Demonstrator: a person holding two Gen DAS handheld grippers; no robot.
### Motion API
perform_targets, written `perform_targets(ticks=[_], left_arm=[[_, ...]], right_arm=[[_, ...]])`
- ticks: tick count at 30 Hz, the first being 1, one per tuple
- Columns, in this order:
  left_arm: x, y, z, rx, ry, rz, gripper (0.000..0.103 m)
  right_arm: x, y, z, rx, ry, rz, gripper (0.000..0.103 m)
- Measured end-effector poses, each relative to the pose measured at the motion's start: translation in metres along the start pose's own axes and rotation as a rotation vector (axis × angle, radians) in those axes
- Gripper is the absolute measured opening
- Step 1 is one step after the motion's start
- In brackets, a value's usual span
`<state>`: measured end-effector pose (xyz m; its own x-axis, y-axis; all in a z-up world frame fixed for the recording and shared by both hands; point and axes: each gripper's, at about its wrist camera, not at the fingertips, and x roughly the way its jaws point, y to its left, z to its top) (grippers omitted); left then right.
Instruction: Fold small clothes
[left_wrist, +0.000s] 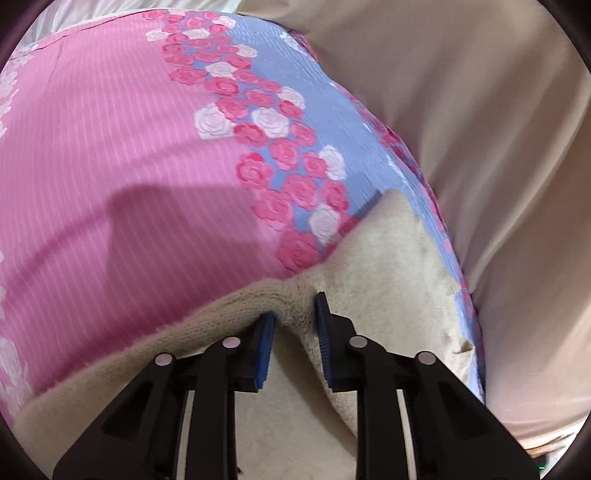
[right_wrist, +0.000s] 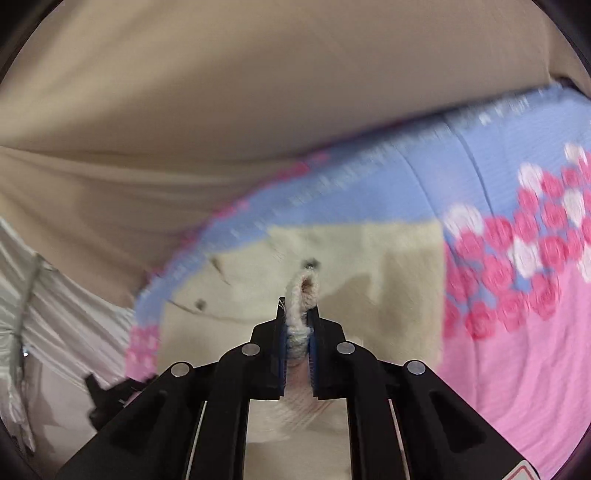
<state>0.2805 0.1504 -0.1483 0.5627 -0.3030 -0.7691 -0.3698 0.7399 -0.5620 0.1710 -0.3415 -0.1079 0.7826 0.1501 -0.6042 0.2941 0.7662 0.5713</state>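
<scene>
Cream knitted garment (right_wrist: 369, 266): laid on the floral bedspread (left_wrist: 110, 147), fold begun, not finished. Right gripper (right_wrist: 298, 325): jaws clamped on its hem. Left gripper (left_wrist: 295, 317): jaws narrowly parted around its edge.

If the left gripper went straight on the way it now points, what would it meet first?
Most likely the knitted edge of the cream garment, which bunches between the left gripper tips. Beyond it lies the pink flowered bedsheet. Depth is hard to judge here.
</scene>
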Motion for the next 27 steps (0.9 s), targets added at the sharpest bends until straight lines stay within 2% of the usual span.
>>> perform_targets(ticks=[1, 3, 4, 5, 6, 8, 9, 11, 14, 16, 17, 18, 20, 22, 23, 24, 25, 26, 27], left_arm=[[0.002, 0.003, 0.001, -0.009, -0.007, 0.01, 0.02], [0.007, 0.008, 0.002, -0.025, -0.019, 0.012, 0.022], [0.008, 0.007, 0.002, -0.017, -0.029, 0.016, 0.022], [0.008, 0.004, 0.001, 0.005, -0.033, 0.033, 0.023], [0.008, -0.001, 0.0, 0.034, -0.031, 0.049, 0.023], [0.003, -0.004, -0.001, 0.076, 0.01, 0.033, 0.025], [-0.001, -0.003, -0.001, 0.08, 0.038, 0.022, 0.026], [-0.016, 0.0, -0.005, 0.073, 0.081, 0.007, 0.036], [-0.048, -0.006, -0.002, 0.081, 0.049, -0.033, 0.041], [-0.061, -0.023, 0.01, 0.096, -0.016, -0.051, 0.06], [-0.061, -0.034, 0.019, 0.11, -0.043, -0.058, 0.075], [-0.055, -0.047, 0.028, 0.135, -0.06, -0.068, 0.08], [-0.026, -0.075, 0.048, 0.207, -0.074, -0.014, 0.08], [0.014, -0.094, 0.063, 0.241, -0.031, 0.022, 0.08], [0.035, -0.1, 0.068, 0.259, 0.012, 0.039, 0.069], [0.061, -0.104, 0.071, 0.288, 0.066, 0.079, 0.048], [0.078, -0.107, 0.071, 0.309, 0.111, 0.109, 0.01], [0.091, -0.108, 0.07, 0.317, 0.147, 0.112, 0.007], [0.092, -0.11, 0.072, 0.314, 0.125, 0.11, 0.006]], right_arm=[[0.014, -0.007, -0.002, -0.032, 0.042, -0.077, 0.01], [0.052, -0.028, -0.014, -0.087, 0.183, -0.259, 0.013], [0.061, -0.039, -0.021, -0.082, 0.214, -0.269, 0.013], [0.05, -0.04, -0.02, -0.057, 0.167, -0.246, 0.012], [0.043, -0.039, -0.018, -0.03, 0.156, -0.246, 0.014], [0.021, -0.036, -0.014, 0.02, 0.093, -0.239, 0.031], [0.012, -0.034, -0.015, 0.025, 0.073, -0.226, 0.033], [-0.002, -0.031, -0.017, 0.008, 0.069, -0.234, 0.045], [0.0, -0.026, -0.021, -0.026, 0.119, -0.226, 0.053], [0.013, -0.028, -0.031, -0.037, 0.153, -0.224, 0.056], [0.016, -0.03, -0.034, -0.039, 0.165, -0.219, 0.056], [0.024, -0.029, -0.038, -0.041, 0.178, -0.216, 0.056], [0.037, -0.027, -0.043, -0.051, 0.198, -0.233, 0.057], [0.042, -0.029, -0.048, -0.053, 0.197, -0.243, 0.058], [0.044, -0.029, -0.049, -0.05, 0.189, -0.243, 0.057], [0.044, -0.03, -0.049, -0.049, 0.191, -0.24, 0.047], [0.042, -0.031, -0.045, -0.035, 0.196, -0.221, 0.023], [0.035, -0.031, -0.041, -0.015, 0.18, -0.194, 0.022], [0.024, -0.028, -0.036, -0.005, 0.147, -0.165, 0.022]])
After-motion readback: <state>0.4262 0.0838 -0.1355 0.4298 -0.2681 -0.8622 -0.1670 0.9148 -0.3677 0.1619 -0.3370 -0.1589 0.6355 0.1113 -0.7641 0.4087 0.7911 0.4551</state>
